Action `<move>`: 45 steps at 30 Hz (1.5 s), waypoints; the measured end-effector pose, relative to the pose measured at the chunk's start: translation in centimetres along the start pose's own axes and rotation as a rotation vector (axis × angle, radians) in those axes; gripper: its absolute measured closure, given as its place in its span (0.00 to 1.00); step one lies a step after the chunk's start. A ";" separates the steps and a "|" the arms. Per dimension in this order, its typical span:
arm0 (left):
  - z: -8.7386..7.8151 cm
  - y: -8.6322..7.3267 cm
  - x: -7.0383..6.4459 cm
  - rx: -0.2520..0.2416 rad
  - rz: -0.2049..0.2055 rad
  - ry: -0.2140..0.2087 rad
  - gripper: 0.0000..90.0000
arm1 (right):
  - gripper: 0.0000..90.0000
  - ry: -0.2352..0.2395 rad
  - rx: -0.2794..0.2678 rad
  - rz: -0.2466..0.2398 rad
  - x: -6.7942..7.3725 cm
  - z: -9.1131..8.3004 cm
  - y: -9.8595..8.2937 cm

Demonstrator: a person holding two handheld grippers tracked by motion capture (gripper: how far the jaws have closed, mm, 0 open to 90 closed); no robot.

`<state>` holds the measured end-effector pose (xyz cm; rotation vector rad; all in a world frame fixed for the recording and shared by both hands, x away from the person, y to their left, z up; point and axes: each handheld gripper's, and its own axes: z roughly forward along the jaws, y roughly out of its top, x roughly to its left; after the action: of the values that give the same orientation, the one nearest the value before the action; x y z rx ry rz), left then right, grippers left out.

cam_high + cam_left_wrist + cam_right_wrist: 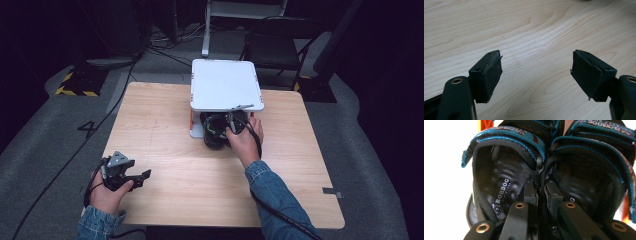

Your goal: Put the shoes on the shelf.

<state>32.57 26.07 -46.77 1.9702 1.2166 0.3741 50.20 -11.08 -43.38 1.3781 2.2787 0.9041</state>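
Wooden table (165, 125) under dim surroundings, with a white two-tier rack (225, 82) standing at its far middle, orange posts at the corners, flat white top shelf bare

Under that top shelf, on the lower level at the rack's near edge: a pair of black sandals (216, 131) with teal-edged straps, side by side and touching, heels toward the person

Right gripper (235, 122) reaching in at the sandals, right hand (244, 142) wrapped around it, denim sleeve (272, 192) trailing back to the table's near edge with a black cable alongside

From the right gripper view: jaws nearly together, clamped on the two adjoining inner side walls of the sandals (541, 172), one jaw inside each shoe; "BOBDOG" printed white on the left insole (501, 191)

Left gripper (142, 176) low over the near left part of the table, well apart from the rack, held by the left hand (107, 192), grey three-cornered plate on top

From the left gripper view: jaws spread wide, pads (492, 75) black and frayed at the edges, nothing between them but bare wood grain (536, 37)
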 end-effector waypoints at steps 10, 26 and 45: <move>0.1 0.1 -0.3 0.000 0.005 -0.005 0.28 | 0.50 -0.078 -0.187 -0.046 0.2 -0.2 -0.2; 0.1 1.6 -2.5 0.019 0.092 -0.040 0.28 | 0.46 0.120 -0.363 -0.100 -1.3 -9.8 -4.6; 6.6 6.8 -7.7 -0.005 0.164 -0.147 0.58 | 0.68 0.249 -0.211 -0.092 -3.6 -9.8 -9.9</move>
<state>36.91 14.78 -44.99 2.0606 0.9651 0.3081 39.73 -20.92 -42.85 1.1150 2.3188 1.3056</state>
